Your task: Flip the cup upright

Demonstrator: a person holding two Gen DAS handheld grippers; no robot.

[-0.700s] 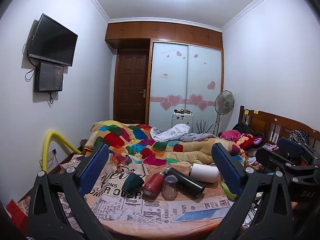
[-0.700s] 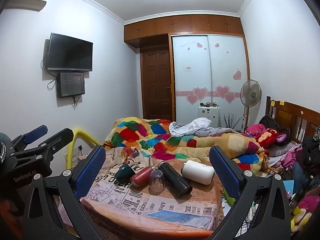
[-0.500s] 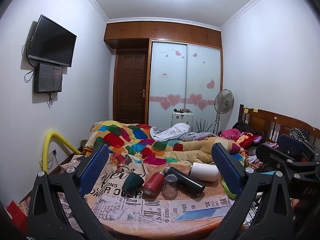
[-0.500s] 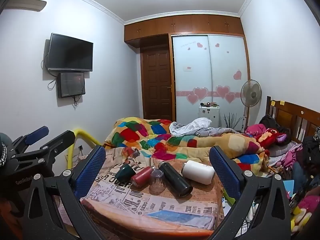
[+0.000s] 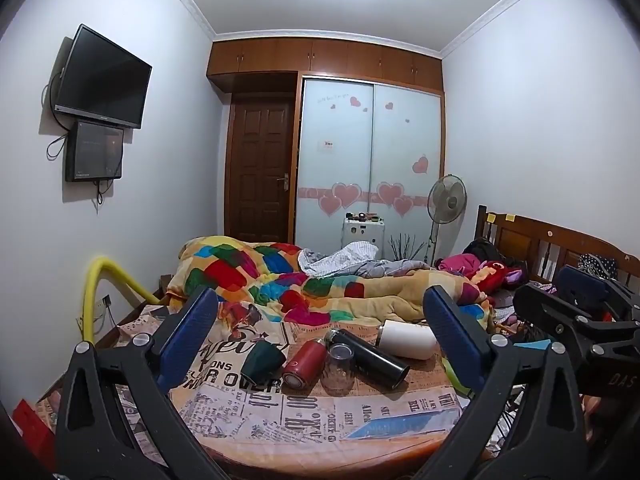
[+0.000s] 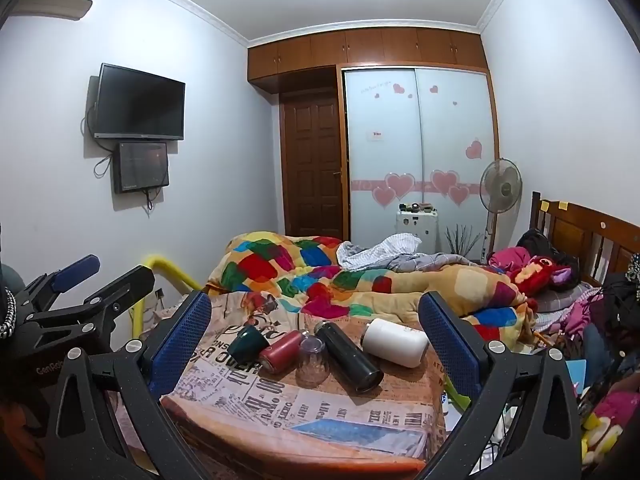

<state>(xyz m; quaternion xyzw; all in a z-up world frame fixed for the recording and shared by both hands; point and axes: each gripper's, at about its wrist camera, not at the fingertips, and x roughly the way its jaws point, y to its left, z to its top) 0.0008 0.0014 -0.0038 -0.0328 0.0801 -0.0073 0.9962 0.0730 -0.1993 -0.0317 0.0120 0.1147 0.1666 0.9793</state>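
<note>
On a newspaper-print cloth on the table (image 5: 280, 412) lie a dark green cup (image 5: 262, 362) on its side, a red bottle (image 5: 304, 366), a clear glass (image 5: 338, 368) standing mouth down, a black flask (image 5: 366, 358) and a white bottle (image 5: 408, 339). The same items show in the right wrist view: green cup (image 6: 247, 343), red bottle (image 6: 280, 351), glass (image 6: 313, 364), black flask (image 6: 347, 356), white bottle (image 6: 394, 342). My left gripper (image 5: 320, 340) is open and empty, short of the items. My right gripper (image 6: 316, 336) is open and empty, also short of them.
A bed with a colourful quilt (image 5: 280, 280) lies behind the table. A yellow tube (image 5: 104, 280) curves at the left. The right gripper's body (image 5: 580, 320) shows at the right of the left wrist view. Clutter (image 6: 600, 420) fills the right side.
Both views have barely shifted; the left gripper's body in the right wrist view has risen slightly. The objects have not moved.
</note>
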